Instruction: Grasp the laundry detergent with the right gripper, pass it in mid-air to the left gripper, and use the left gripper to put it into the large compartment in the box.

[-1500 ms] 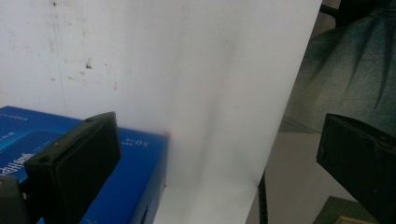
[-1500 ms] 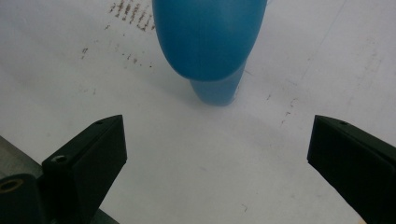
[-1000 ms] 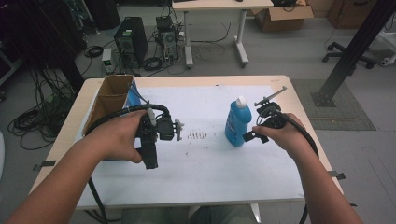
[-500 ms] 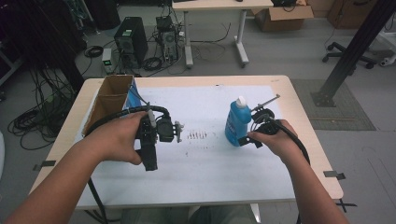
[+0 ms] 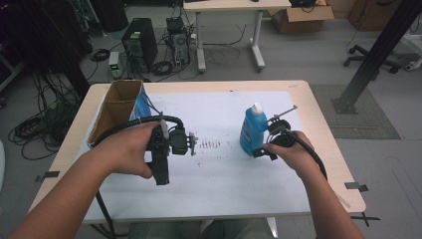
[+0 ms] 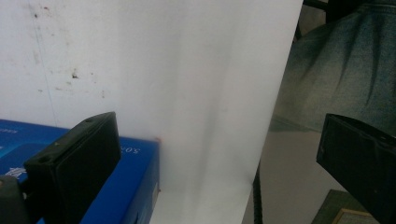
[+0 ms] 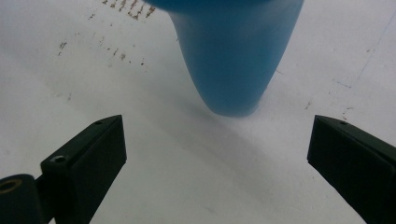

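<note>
The right gripper (image 7: 217, 154) has its two black jaws spread wide with nothing between them, and the blue plastic bottle with the white cap (image 5: 253, 129) stands upright just ahead of them, its rounded base planted on the white paper sheet (image 5: 224, 174) clear of both jaw tips. From the high view that bottle sits right of centre on the sheet, with the right gripper just beside it on its right and near side, held in the person's right hand (image 5: 293, 155). Over on the left, the left gripper (image 6: 217, 163) is released too, jaws far apart; one jaw hangs in front of a blue printed box (image 6: 126, 186), the other out past the sheet's edge. The left hand (image 5: 127, 154) holds that gripper left of centre, near an open brown cardboard box (image 5: 112, 112) at the far left of the wooden table (image 5: 318, 114). A row of small dark marks (image 5: 210, 144) lies between the two grippers.
</note>
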The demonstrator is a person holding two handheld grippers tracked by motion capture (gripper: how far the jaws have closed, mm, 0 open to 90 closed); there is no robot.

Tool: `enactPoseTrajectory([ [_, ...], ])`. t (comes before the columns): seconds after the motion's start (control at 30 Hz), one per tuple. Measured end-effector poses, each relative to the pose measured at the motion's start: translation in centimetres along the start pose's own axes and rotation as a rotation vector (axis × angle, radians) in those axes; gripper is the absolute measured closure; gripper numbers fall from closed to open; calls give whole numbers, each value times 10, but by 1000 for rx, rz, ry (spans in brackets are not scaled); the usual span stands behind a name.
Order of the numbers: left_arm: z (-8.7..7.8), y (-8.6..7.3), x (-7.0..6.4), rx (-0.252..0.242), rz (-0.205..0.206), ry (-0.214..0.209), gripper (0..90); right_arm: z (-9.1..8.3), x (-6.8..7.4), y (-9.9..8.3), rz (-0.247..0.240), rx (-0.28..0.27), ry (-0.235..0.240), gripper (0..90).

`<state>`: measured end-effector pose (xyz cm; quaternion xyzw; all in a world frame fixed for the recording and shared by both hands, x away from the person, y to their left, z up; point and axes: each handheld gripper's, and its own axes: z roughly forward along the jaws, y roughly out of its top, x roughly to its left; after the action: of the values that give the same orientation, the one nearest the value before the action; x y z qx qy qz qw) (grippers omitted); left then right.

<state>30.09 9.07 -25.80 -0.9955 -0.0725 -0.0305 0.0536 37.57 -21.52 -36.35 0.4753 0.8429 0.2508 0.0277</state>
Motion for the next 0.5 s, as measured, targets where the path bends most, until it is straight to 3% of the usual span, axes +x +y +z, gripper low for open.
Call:
enactPoseTrajectory([
  [0.5, 3, 5, -4, -14, 56, -15, 2, 13, -3, -6, -16, -66, 2, 45],
])
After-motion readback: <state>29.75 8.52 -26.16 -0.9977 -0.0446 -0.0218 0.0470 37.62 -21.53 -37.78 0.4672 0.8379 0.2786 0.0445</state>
